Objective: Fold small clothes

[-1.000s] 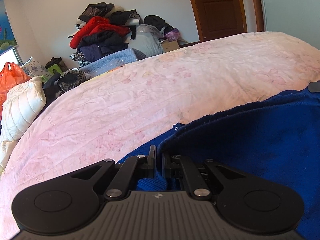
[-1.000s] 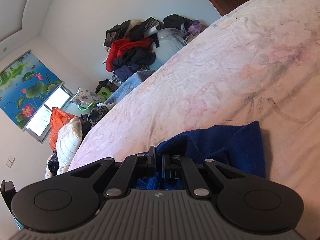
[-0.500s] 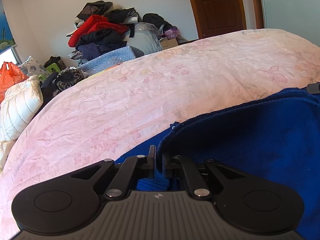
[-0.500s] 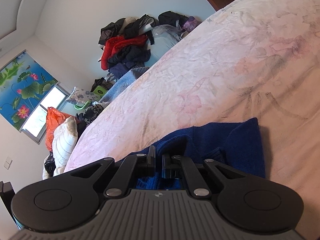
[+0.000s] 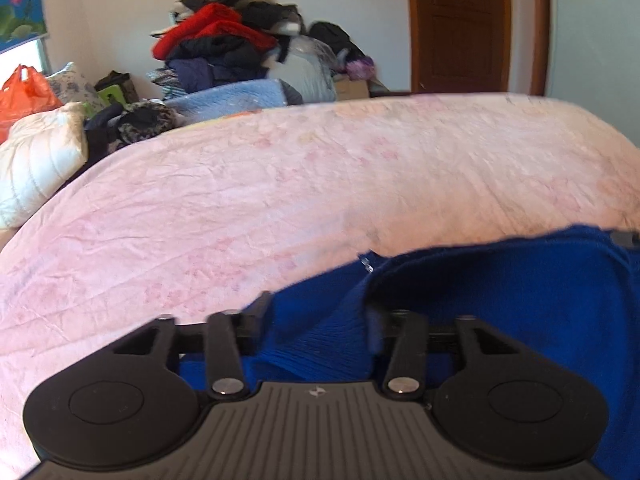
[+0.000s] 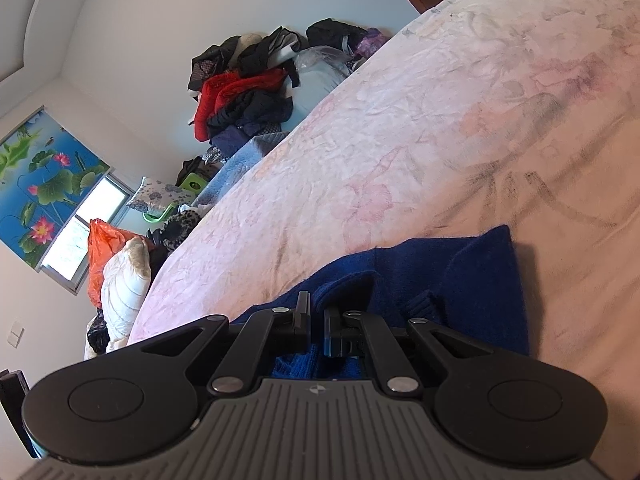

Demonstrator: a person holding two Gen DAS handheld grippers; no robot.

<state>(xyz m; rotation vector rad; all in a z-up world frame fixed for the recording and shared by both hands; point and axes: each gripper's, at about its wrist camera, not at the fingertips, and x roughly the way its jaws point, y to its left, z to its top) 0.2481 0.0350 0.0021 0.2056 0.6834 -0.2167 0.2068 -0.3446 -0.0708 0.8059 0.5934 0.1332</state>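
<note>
While the left hand-held gripper [image 5: 316, 320] is opening, blue knit still between its jaws, the right hand-held gripper [image 6: 316, 322] pinches the blue sweater [image 6: 460, 280] lying near on the bed [image 6: 440, 120]. Soft, light, limp: grasp hems or corners.

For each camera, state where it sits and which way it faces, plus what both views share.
Left wrist: rides the left gripper, facing across the pink bedspread toward the wooden door; its opening jaws straddle the blue knit garment.
Right wrist: rides the right gripper, rolled sideways, facing the lotus window blind; jaws shut on the garment.
Shared: bedspread, garment, clothes pile.
</note>
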